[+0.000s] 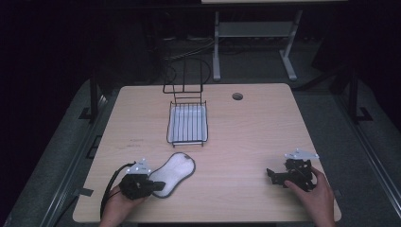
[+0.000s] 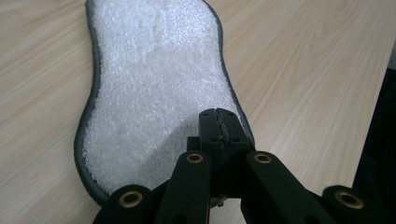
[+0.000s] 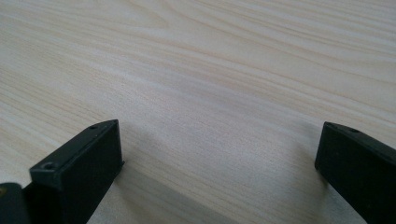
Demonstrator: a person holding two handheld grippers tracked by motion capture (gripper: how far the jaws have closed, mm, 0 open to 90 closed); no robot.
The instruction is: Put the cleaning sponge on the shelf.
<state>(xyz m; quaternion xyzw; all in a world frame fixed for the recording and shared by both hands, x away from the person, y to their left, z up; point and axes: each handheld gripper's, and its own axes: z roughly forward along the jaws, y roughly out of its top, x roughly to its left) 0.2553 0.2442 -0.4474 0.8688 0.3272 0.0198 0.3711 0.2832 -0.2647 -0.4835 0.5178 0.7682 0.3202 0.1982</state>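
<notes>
Left gripper view: closed fingers (image 2: 219, 122) pinch a white fluffy, grey-edged, peanut-shaped pad (image 2: 154, 84); right gripper (image 3: 219, 154) open.

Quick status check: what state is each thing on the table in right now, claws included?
Left claw: jaws shut, low over the near end of the pad.
Right claw: jaws wide open, nothing between them, over bare table.
White pad: lying flat on the table, fluffy side up.
Wire rack: upright at mid-table, apart from the pad.
</notes>
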